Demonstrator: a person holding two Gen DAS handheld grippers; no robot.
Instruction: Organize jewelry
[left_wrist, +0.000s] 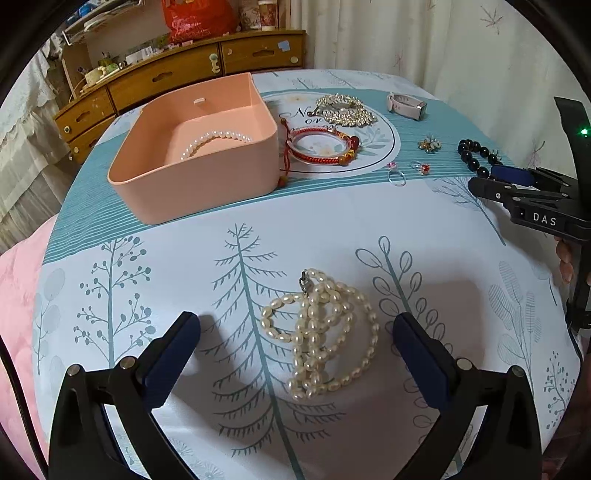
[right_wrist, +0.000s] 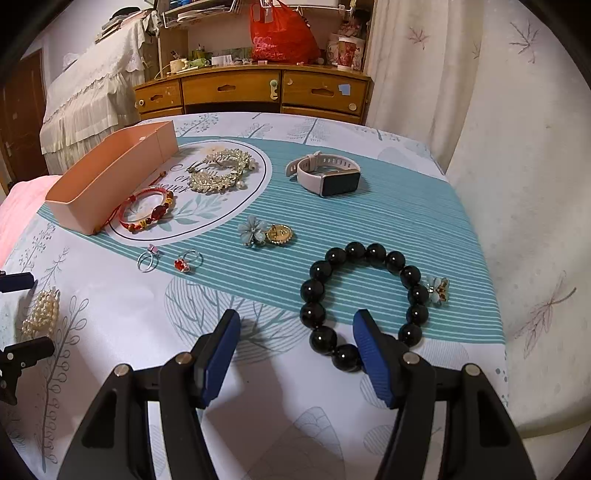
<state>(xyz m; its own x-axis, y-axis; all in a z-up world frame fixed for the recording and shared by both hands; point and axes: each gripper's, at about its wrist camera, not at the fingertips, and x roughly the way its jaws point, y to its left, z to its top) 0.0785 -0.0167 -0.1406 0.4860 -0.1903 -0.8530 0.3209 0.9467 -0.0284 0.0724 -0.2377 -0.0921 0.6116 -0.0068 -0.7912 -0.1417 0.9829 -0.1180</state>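
A heap of white pearl strands (left_wrist: 320, 334) lies on the printed cloth between the open fingers of my left gripper (left_wrist: 295, 336); it also shows in the right wrist view (right_wrist: 40, 314). A pink box (left_wrist: 192, 147) holds one pearl string (left_wrist: 214, 142). My right gripper (right_wrist: 295, 332) is open; its right finger (right_wrist: 373, 358) sits at the near edge of a black bead bracelet (right_wrist: 365, 299). The right gripper also shows at the right of the left wrist view (left_wrist: 487, 184).
On the cloth lie a red cord bracelet (right_wrist: 147, 212), a gold leaf bracelet (right_wrist: 221, 173), a pink smartwatch (right_wrist: 325, 173), a flower brooch (right_wrist: 264, 232), two rings (right_wrist: 170, 260) and a small charm (right_wrist: 439, 290). A wooden drawer unit (right_wrist: 251, 92) stands behind.
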